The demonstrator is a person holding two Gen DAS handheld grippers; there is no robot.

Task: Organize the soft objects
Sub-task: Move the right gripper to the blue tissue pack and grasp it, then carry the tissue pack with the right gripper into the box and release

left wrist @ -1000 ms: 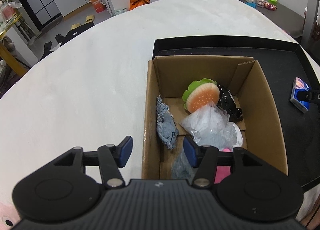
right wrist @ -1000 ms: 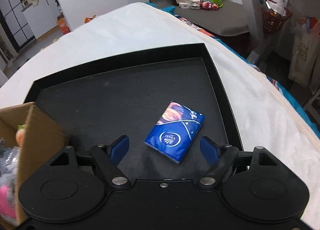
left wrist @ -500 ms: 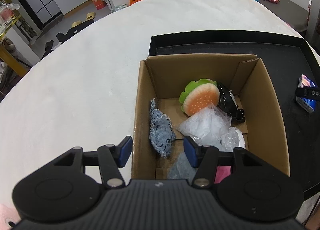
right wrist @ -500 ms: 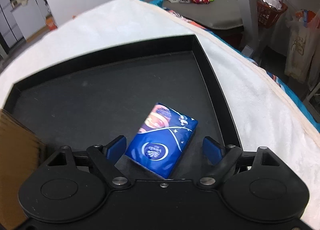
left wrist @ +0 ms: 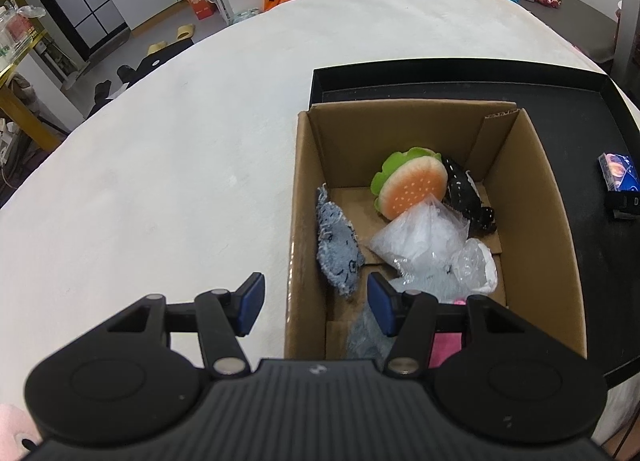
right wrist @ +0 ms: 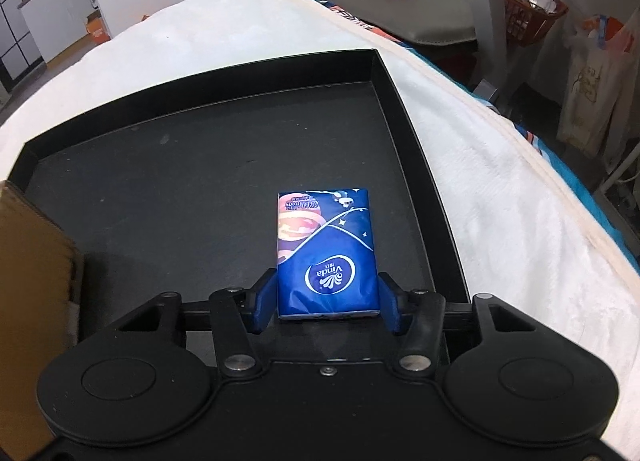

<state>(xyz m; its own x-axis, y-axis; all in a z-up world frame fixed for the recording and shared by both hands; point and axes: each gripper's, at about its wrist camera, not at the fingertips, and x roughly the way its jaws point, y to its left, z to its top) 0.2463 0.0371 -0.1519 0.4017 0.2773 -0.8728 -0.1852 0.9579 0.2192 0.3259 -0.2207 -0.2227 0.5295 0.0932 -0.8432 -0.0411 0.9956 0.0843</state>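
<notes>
My right gripper [right wrist: 327, 307] has just closed, pads squeezing the tissue pack [right wrist: 326, 257]; lift straight, gently. My left gripper [left wrist: 316, 303] hangs apart, empty.

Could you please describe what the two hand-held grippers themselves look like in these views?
Both look alike. The left hand-held gripper and the right hand-held gripper have matte black bodies with two round discs in front, black linkage arms joined by silver pins, and flat blue pads on the fingertips. The left body has a ribbed top. No cables, sleeves or hands show.
</notes>
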